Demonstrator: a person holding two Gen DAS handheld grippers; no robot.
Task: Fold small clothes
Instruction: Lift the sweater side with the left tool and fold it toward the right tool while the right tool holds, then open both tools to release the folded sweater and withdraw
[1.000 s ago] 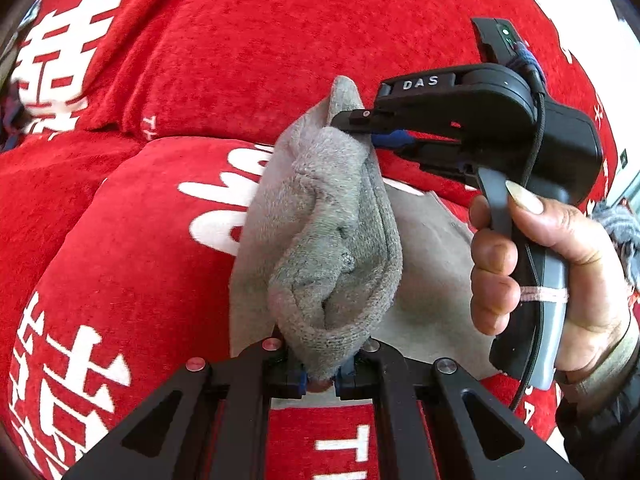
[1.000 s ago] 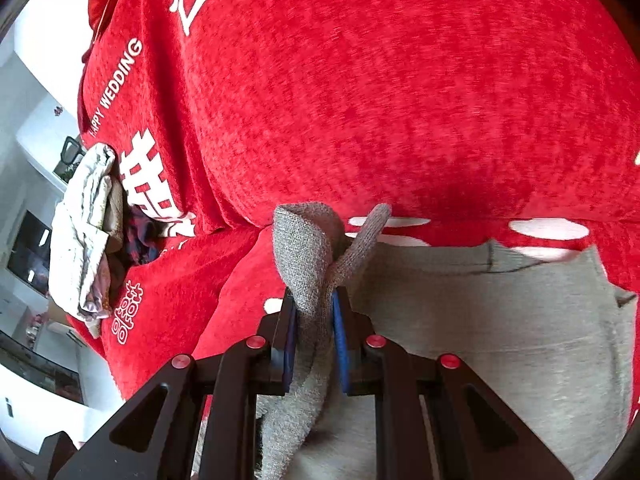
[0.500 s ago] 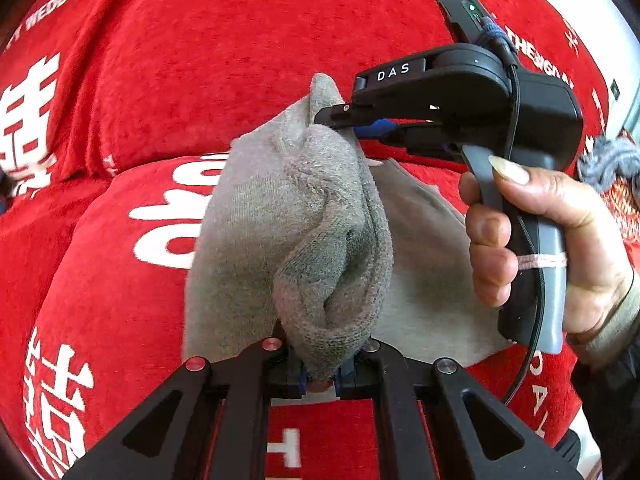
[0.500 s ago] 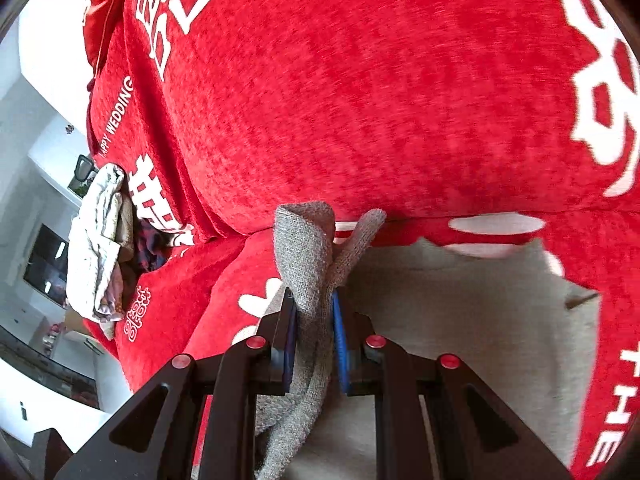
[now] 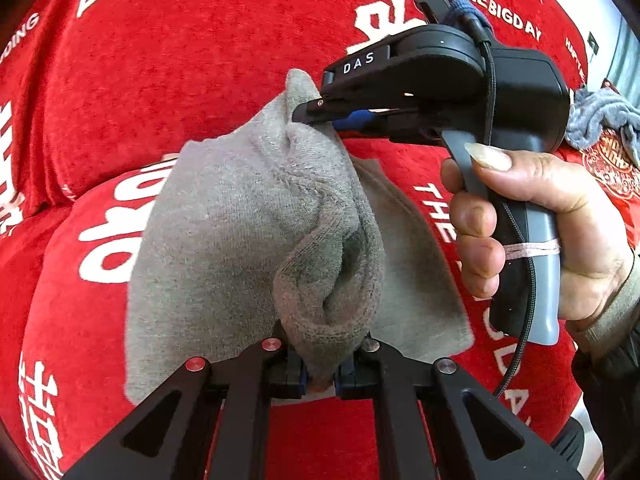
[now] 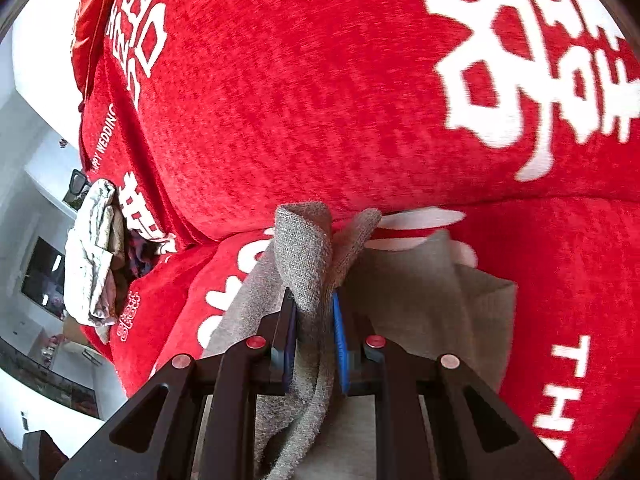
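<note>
A small grey knit garment [image 5: 240, 232] hangs bunched between both grippers above a red sofa seat. My left gripper [image 5: 322, 372] is shut on its near edge at the bottom of the left wrist view. My right gripper [image 5: 316, 110] comes in from the right, hand-held, and is shut on the far top corner. In the right wrist view my right gripper [image 6: 314, 320] pinches a fold of the grey garment [image 6: 304, 248], and the rest of the cloth lies flat on the seat to the right.
The red sofa cover [image 5: 180, 60] with white lettering fills both views, seat and backrest [image 6: 320, 80]. A pile of pale and dark clothes [image 6: 92, 252] lies at the sofa's left end. A blue-grey cloth [image 5: 600, 116] lies at the right.
Both grippers have carried the grey garment sideways along the sofa, keeping their hold. More of the garment now lies spread on the seat to the left.
</note>
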